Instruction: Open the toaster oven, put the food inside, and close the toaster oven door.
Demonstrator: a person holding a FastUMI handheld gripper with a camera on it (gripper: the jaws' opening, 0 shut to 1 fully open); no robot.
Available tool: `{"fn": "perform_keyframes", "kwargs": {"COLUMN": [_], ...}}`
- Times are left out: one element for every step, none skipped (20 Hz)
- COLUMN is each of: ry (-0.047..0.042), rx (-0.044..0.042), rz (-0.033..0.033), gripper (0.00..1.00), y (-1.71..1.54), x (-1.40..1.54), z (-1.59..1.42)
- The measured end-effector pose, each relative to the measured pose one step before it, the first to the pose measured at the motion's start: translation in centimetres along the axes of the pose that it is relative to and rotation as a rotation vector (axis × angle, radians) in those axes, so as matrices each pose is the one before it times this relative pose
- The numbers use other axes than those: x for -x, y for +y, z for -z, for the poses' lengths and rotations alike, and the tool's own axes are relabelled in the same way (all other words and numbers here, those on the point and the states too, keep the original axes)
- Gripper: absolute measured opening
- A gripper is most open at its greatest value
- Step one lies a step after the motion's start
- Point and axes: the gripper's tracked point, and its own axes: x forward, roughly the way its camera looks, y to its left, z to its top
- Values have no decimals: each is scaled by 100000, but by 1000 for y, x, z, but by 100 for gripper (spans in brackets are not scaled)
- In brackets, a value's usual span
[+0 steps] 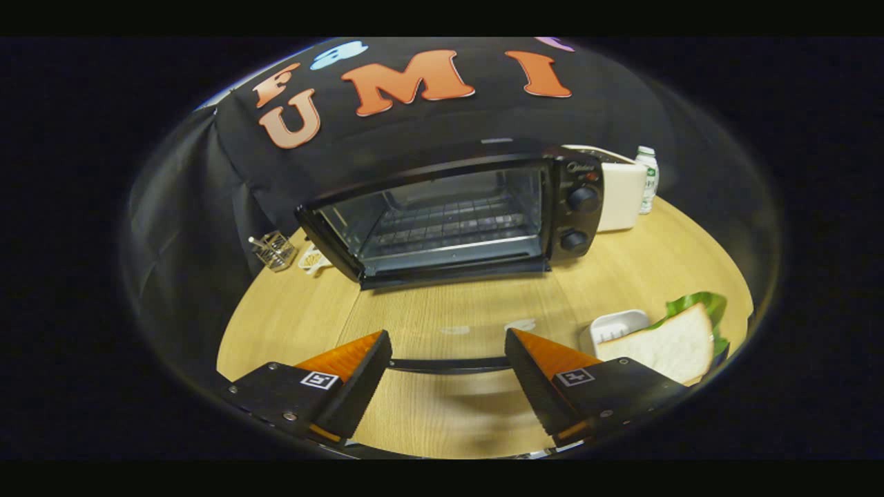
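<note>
In the gripper view, the claw (445, 373) is hovering low over the wooden table (449, 310) with its two fingers spread wide and nothing between them. A dark curved bar is running across the gap between the fingers.

At twelve o'clock from the claw, well beyond the fingertips, the black toaster oven (456, 214) is standing on the table against the booth wall. Its glass door (431, 217) is looking shut, and the wire rack (449, 224) is showing through it. Two round knobs (582, 199) are sitting on the panel at the oven's three o'clock side.

At about two o'clock from the claw, just beside the right finger, a slice of white bread (670, 345) is lying over a green lettuce leaf (701, 304), with a small white tray (617, 324) touching it at nine o'clock.

At the oven's three o'clock, a white appliance (621, 197) and a small bottle (648, 178) are standing. At its nine o'clock, a clear holder (274, 250) is sitting.
</note>
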Motion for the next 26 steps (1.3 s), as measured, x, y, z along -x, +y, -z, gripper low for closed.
{"fn": "perform_keyframes", "kwargs": {"ry": [-1802, -1905, -1339, -553, 7, 636, 501, 508, 934, 1873, 2343, 2503, 2620, 3487, 4091, 4806, 5030, 5656, 4519, 3575, 3128, 3063, 2416, 1766, 1831, 1458], "rx": [-1102, -1958, -2328, -1479, -697, -765, -1163, -1744, -1892, -2063, -1322, -1420, -1332, -1715, -1788, -1257, -856, 6, 797, 1176, 496, -325, -151, 910, 1416, 1050], "rz": [-104, -325, 8, 589, 1600, 1605, 779, -62, -203, 147, 173, 22, -832, -1803, -2069, -2531, -2142, -1203, -350, -138, -638, -1351, -697, -311, -265, -734], "gripper": [98, 98, 98, 98, 98, 98, 99, 99, 99, 99, 99, 99, 99, 99, 99, 99, 99, 99, 99, 99, 99, 98, 98, 95, 91, 86], "y": [-1352, -1249, -1508, -1803, -2112, -2135, -1816, -1556, -1480, -1673, -1246, -1330, -903, -617, -236, -221, -318, -373, -528, -470, -281, 162, -34, 96, 174, 158], "x": [1110, 948, 836, 795, 849, 584, 572, 490, 471, 336, 243, 145, 32, -69, -194, -447, -478, -677, -492, -536, -613, -532, -515, -397, -579, -371], "z": [-1368, -1235, -1047, -936, -573, -558, -440, -412, -297, -51, 44, 181, 230, 383, 684, 776, 1005, 939, 714, 466, 244, 268, 229, 238, 471, 92]}}
